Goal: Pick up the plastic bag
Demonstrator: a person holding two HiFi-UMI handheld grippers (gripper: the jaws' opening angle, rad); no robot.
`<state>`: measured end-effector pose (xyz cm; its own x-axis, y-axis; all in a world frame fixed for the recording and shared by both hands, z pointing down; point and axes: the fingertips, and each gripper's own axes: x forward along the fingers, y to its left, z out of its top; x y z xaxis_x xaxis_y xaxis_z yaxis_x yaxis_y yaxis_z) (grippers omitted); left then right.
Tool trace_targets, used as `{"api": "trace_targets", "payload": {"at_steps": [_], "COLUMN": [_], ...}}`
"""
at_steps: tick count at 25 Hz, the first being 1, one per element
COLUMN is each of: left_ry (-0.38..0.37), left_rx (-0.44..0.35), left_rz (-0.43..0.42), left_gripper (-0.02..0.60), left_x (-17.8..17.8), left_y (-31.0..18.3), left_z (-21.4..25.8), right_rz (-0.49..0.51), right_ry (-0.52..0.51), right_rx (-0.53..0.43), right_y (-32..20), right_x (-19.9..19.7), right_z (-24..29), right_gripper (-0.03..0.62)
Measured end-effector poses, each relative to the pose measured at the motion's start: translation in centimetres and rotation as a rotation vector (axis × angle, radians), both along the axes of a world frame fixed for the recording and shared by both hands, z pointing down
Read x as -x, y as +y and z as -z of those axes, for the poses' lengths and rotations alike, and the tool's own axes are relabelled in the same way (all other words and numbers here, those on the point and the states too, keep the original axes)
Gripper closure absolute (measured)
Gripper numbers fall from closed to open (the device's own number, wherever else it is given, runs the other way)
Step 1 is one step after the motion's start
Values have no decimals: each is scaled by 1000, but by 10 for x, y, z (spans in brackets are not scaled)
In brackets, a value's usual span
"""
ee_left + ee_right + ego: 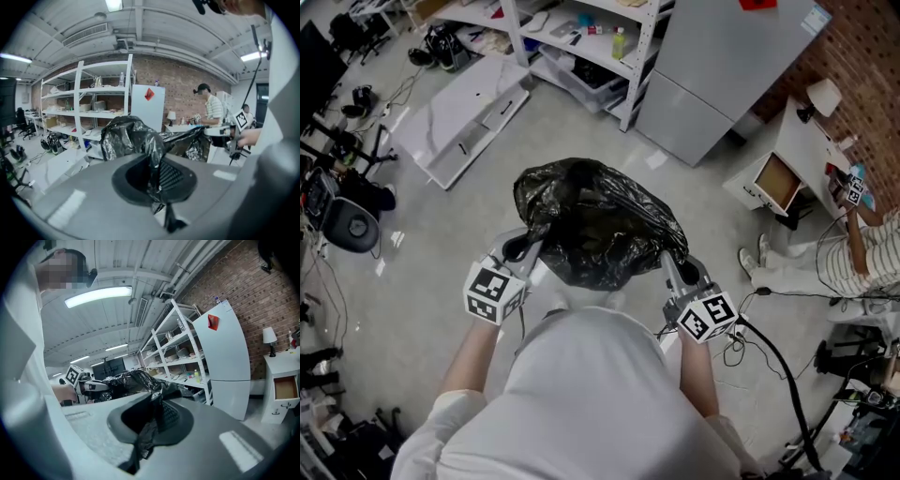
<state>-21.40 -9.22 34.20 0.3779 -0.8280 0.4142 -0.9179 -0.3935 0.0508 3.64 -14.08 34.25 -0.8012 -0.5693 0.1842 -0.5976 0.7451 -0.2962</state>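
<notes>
A black plastic bag (595,223), crumpled and bulging, hangs in the air between my two grippers, above the floor. My left gripper (528,247) is shut on the bag's left edge. In the left gripper view the black film (140,140) is pinched between the jaws at the gripper (154,180). My right gripper (673,265) is shut on the bag's right edge. The right gripper view shows the same film (136,380) caught in the gripper (152,416), with the left gripper's marker cube (72,375) beyond it.
A white shelving unit (581,47) and a grey cabinet (722,75) stand ahead. A flat white panel (464,117) lies on the floor at the left. A seated person (853,253) and a small white table (811,150) are at the right. Cables (769,356) run along the floor.
</notes>
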Motion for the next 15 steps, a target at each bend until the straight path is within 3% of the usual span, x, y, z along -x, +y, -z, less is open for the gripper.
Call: {"api": "trace_targets", "payload": {"at_steps": [15], "left_ry": [15], "left_rx": [-9], "left_rz": [12], "left_gripper": [576], "left_x": [-5], "left_y": [1], "left_z": [-8], "right_rz": [-2], "right_ry": [-6], "right_rx": [9], "right_y": [-1], "right_x": [0], "right_z": [-9], "right_gripper": [592]}}
